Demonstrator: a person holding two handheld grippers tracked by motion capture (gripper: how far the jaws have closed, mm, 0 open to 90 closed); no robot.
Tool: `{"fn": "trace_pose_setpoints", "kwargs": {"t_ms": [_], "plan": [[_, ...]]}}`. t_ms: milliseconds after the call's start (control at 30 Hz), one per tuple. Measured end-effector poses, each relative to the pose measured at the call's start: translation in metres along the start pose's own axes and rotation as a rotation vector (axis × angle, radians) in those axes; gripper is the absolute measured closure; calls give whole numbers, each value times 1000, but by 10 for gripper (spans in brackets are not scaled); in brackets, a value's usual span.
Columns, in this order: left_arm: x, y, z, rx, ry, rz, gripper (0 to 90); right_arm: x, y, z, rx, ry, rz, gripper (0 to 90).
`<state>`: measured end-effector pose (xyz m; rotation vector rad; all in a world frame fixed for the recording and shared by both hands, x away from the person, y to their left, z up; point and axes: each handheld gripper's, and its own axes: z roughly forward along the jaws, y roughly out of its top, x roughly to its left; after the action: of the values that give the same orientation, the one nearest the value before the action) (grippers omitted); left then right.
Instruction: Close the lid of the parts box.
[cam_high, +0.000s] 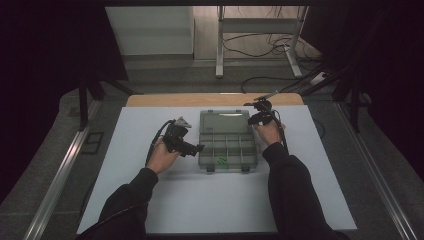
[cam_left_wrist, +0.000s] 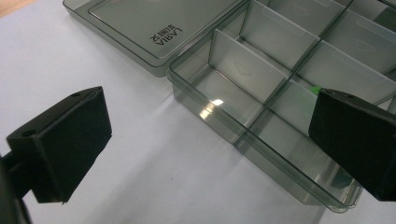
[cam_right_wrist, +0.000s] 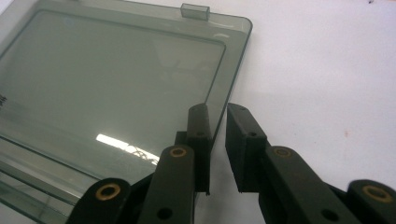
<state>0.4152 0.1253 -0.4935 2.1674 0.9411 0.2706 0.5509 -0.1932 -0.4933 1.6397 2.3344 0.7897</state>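
Lying open, compartment box (cam_high: 227, 145), green piece (cam_high: 220, 160) inside, lid (cam_high: 224, 121) flat

Organizer box (cam_left_wrist: 261, 116) cut off at top/right edge in left gripper view; lid (cam_right_wrist: 116, 79) runs off left edge in right gripper view. Small green item (cam_high: 221, 160) in a front compartment too small to ID from high view. Right gripper (cam_right_wrist: 217, 140) pad contact w/ lid edge unclear.

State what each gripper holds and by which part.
The right gripper straddles the side edge of the open lid; whether it pinches cannot be told. The left gripper holds nothing, jaws wide.
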Motion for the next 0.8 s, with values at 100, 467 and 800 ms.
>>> {"fn": "trace_pose_setpoints", "kwargs": {"t_ms": [100,467,800], "plan": [[1,0,0,9,-2,4,0,-1,1,0,9,9,20,810],[8,1,0,6,22,-56,2,10,5,0,3,-44,75,875],[22,3,-3,-33,40,-84,50,13,3,-6,-52,-49,88,883]]}}
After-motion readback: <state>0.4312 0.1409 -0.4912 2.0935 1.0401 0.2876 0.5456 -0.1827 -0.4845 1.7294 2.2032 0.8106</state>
